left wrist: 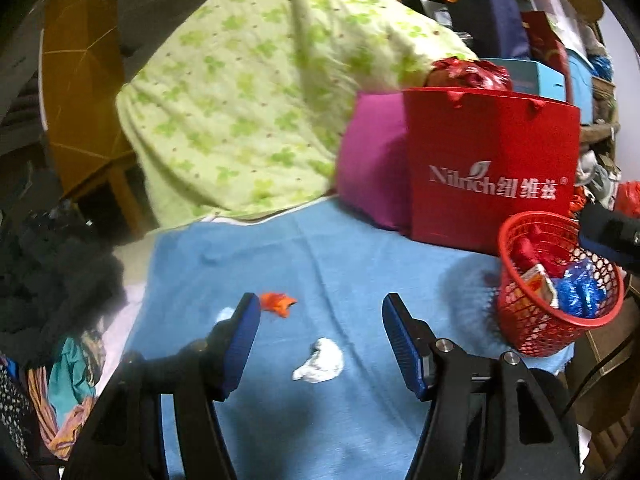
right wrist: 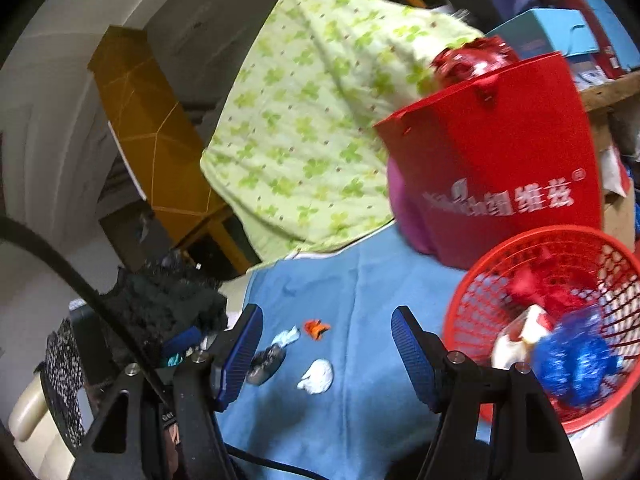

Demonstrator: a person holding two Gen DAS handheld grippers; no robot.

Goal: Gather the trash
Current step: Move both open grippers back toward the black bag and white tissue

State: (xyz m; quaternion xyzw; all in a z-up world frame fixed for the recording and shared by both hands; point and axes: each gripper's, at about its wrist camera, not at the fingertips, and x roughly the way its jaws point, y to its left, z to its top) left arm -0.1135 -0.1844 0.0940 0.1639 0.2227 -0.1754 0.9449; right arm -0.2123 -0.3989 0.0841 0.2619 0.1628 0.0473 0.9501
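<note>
Fingers: your left gripper (left wrist: 320, 344) and right gripper (right wrist: 326, 354) both gape, empty. Trash: white crumpled tissue (left wrist: 320, 361), orange wrapper (left wrist: 277, 303), loose on the blue cloth (left wrist: 320, 248). Red mesh basket (left wrist: 556, 284) stands alongside, likely for collecting. Dark scrap (right wrist: 266, 361): too blurred to identify.

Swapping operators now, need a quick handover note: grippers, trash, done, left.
Left hand-held gripper: open, empty, above the blue cloth.
Right hand-held gripper: open, empty.
Red basket at the cloth's right edge already holds red, white and blue wrappers.
Left on the cloth: white crumpled paper, orange scrap, pale blue wrapper, dark wrapper.
</note>
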